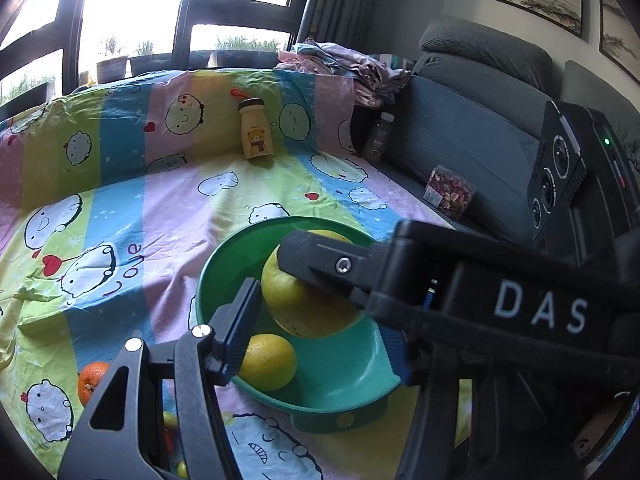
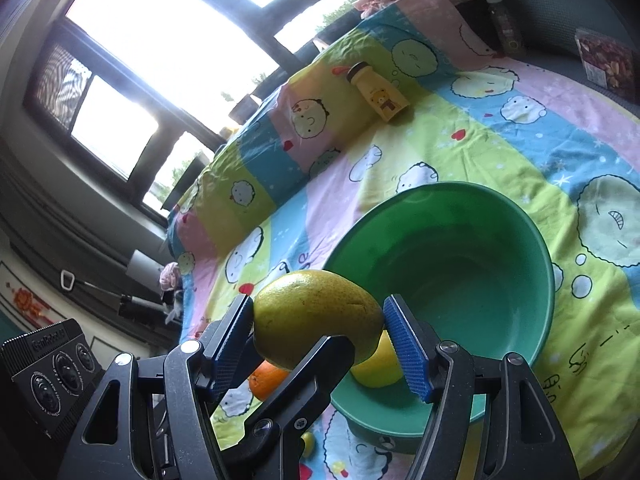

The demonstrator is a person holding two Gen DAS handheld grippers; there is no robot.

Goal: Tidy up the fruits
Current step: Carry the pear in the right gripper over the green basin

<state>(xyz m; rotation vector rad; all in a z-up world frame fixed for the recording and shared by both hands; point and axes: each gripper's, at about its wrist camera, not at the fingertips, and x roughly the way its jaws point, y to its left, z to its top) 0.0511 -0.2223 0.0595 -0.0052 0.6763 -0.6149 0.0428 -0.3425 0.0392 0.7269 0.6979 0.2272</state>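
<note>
Right gripper (image 2: 318,316) is clamping the big yellow-green fruit (image 2: 320,300) between both blue pads, and the fruit is hanging just over the near rim of the green bowl (image 2: 440,188). Step looks like dropping it into the bowl. To do it well: be carrying it further over the bowl's middle, lowering close to the bottom before letting go, and aiming beside the lemon (image 1: 268,360) already lying in the bowl, not on top of it. The fruit is round, so a high release is risking a roll or bounce out.

Right hand is reaching in from the bowl's right side, tilted downward and rolled. Left gripper (image 1: 316,340) is hovering over the bowl's near edge, jaws apart and gripping nothing. An orange (image 1: 90,380) is waiting on the bedsheet (image 1: 160,220) left of the bowl.
</note>
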